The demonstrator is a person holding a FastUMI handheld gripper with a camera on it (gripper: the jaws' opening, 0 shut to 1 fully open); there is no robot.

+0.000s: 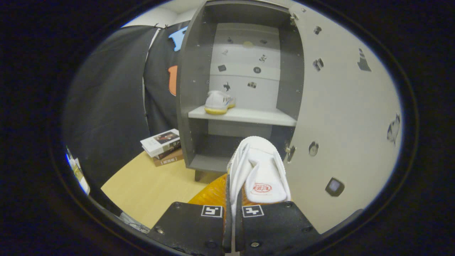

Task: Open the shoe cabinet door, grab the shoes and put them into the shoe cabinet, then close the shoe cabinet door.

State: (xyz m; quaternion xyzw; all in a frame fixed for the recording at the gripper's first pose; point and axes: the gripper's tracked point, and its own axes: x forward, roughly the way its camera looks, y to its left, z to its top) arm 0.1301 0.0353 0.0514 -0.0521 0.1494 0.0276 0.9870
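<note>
Pinching a white shoe [258, 170] between both fingers, my gripper [231, 217] is nearly closed, with only a narrow slit left where the shoe's side wall passes through. I see the shoe rising just ahead of the fingertips, its opening and tongue turned toward me, a red mark on the insole. Below it and to the left of the fingers lies a pale wooden table [149, 185], with an orange surface [212, 193] showing just beside the shoe.

Beyond the shoe stands the grey cabinet [188, 92], open. Its door [341, 117] is swung out to the right of the held shoe, pale and dotted with small stickers. On the middle shelf [245, 115], up and slightly left of the gripper, I see a second shoe [218, 102], white with a yellow sole. Left of the cabinet's base, a stack of books [164, 146] rests on the table.
</note>
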